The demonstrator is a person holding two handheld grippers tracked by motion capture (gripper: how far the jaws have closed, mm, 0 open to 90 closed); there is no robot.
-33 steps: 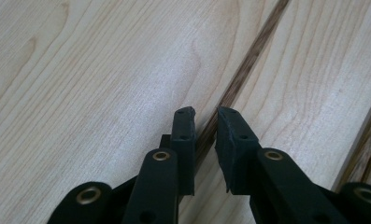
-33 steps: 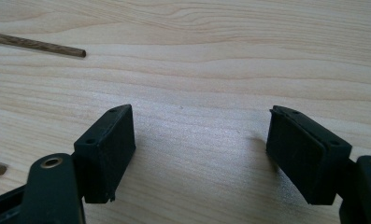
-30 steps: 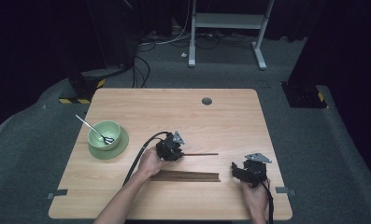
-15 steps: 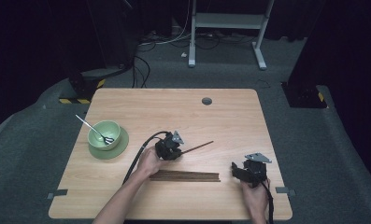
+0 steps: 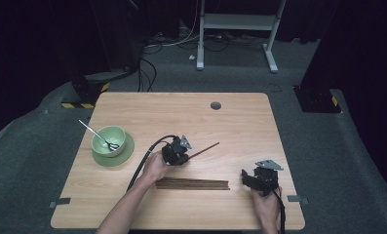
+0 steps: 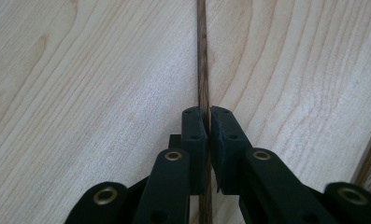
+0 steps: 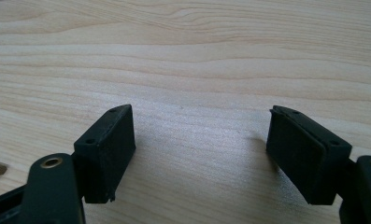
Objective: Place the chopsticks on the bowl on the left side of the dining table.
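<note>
Left gripper [image 5: 177,152], jaws just pinched shut on a single brown chopstick [image 5: 204,149] angling over the table [image 5: 240,122] above the remaining chopstick bundle [image 5: 192,184], should probably lift it level and slowly, while right gripper [image 7: 199,154] waits open.

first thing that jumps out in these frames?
The left gripper at the middle of the pale wooden table, jaws shut on one thin dark wooden stick that points out toward the far right. Just nearer the person lies a row of matching dark sticks, and the right gripper rests open beside their right end. At the left, a light green bowl on a green plate holds a metal utensil.
</note>
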